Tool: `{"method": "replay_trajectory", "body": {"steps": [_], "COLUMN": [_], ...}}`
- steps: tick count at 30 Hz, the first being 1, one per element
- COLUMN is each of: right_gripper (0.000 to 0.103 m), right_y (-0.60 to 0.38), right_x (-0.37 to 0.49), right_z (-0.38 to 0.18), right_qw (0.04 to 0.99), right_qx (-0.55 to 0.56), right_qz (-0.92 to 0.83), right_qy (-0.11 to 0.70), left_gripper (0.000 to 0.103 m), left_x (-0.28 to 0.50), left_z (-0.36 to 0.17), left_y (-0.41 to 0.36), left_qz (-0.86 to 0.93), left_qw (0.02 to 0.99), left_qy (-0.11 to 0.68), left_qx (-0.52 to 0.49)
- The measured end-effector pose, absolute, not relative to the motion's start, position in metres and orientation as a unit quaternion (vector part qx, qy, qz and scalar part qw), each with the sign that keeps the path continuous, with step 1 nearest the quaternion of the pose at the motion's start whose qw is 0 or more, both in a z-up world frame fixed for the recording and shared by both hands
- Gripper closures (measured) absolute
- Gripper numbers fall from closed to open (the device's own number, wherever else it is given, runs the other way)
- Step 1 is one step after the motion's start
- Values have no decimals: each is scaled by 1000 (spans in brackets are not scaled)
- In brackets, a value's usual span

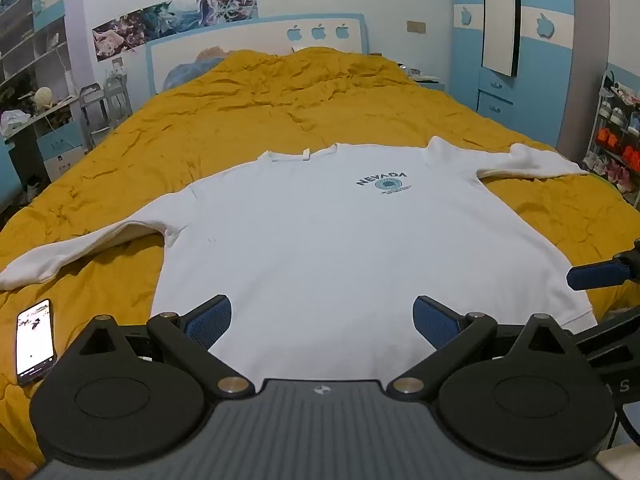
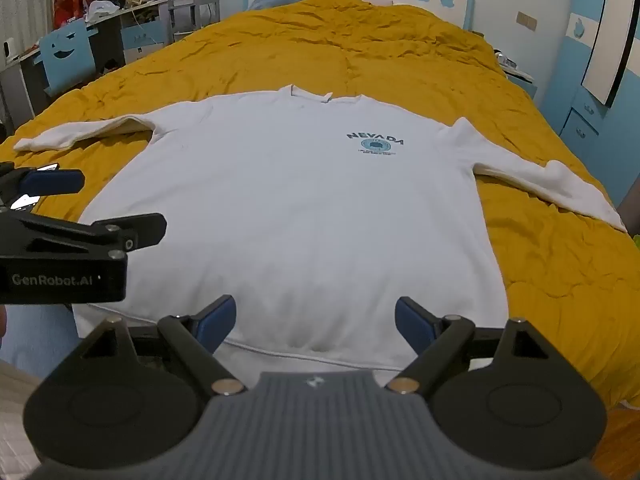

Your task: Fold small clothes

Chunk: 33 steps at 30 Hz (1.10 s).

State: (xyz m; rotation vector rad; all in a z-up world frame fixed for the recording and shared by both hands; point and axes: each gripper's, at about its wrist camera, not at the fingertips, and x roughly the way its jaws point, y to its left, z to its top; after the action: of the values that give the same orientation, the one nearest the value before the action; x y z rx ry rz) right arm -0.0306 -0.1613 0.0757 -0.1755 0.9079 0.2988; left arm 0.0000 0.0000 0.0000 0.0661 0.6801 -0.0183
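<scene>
A white long-sleeved shirt (image 1: 328,236) with a blue NEVADA print lies flat, front up, on the yellow bed cover, both sleeves spread out to the sides. It also shows in the right wrist view (image 2: 288,208). My left gripper (image 1: 322,320) is open and empty, hovering above the shirt's near hem. My right gripper (image 2: 314,322) is open and empty, above the hem a little further right. One blue finger of the right gripper (image 1: 596,274) shows at the right edge of the left wrist view. The left gripper's body (image 2: 68,256) shows at the left of the right wrist view.
A phone (image 1: 35,342) with a lit screen lies on the yellow cover (image 1: 280,112) left of the hem. A desk and shelves (image 2: 100,20) stand left of the bed, a blue wardrobe (image 1: 520,72) and shoe rack (image 1: 616,140) to the right.
</scene>
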Motion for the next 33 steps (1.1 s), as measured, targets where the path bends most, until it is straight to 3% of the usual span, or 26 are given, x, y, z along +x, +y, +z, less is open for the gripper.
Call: {"method": "replay_trajectory", "body": {"steps": [33], "right_gripper": [20], "right_y": [-161], "right_x": [-30], "right_z": [73], "right_qw": [882], "right_qx": [-84], "right_qz": [146], "right_qy": [440], "left_gripper": [0], "left_x": [-1], "left_z": [-2], "left_y": [2], "left_qz": [-1], "left_qw": [941], "left_qy": [335], "left_qx": [35]}}
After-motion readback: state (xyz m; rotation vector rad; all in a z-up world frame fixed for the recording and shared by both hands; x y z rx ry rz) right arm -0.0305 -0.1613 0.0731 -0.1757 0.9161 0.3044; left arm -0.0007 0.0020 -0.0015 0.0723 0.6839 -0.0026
